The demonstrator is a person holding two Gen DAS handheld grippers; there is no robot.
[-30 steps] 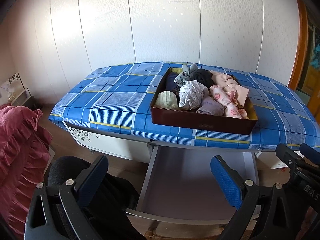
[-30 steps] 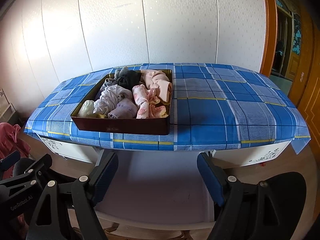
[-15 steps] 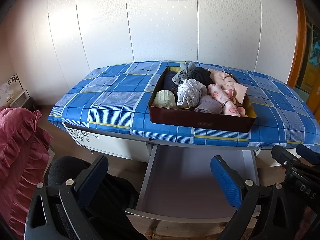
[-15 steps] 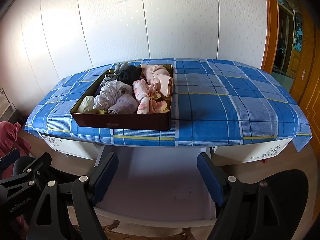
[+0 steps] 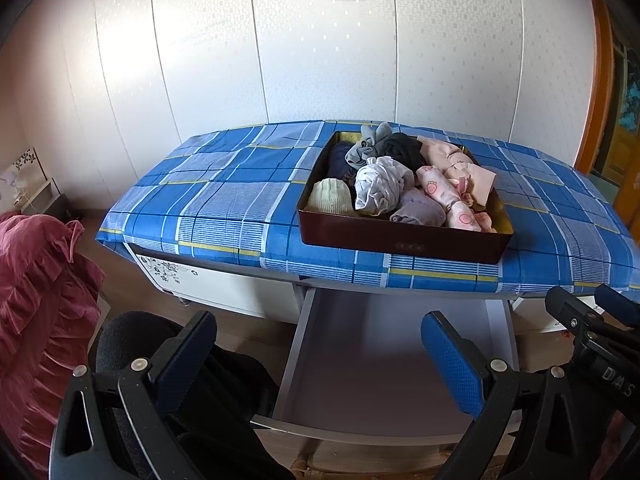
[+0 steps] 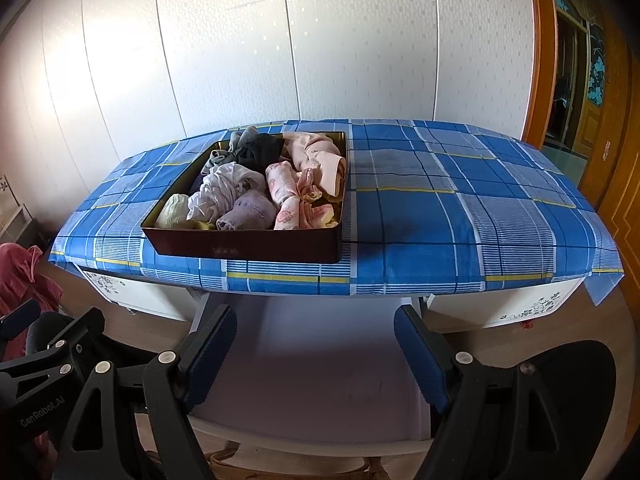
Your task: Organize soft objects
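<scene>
A dark brown tray [image 5: 400,240] sits on the blue plaid tabletop [image 5: 224,200], filled with several rolled soft items: a cream roll [image 5: 330,197], a white bundle [image 5: 378,184], pink printed pieces [image 5: 452,196], grey and black ones at the back. It also shows in the right wrist view [image 6: 248,246]. My left gripper [image 5: 318,356] is open and empty, well in front of the table over the open drawer [image 5: 384,364]. My right gripper [image 6: 316,356] is open and empty, also over the drawer [image 6: 316,368].
A pink ruffled cloth [image 5: 36,312] lies at the left. A black chair [image 6: 580,376] stands at the lower right. White panelled wall behind the table; a wooden door frame [image 6: 540,48] at the right. The right gripper's body [image 5: 592,344] shows in the left wrist view.
Both grippers have drawn back and tilted slightly; the table and tray appear a little lower and farther in both views. Both grippers stay open.
</scene>
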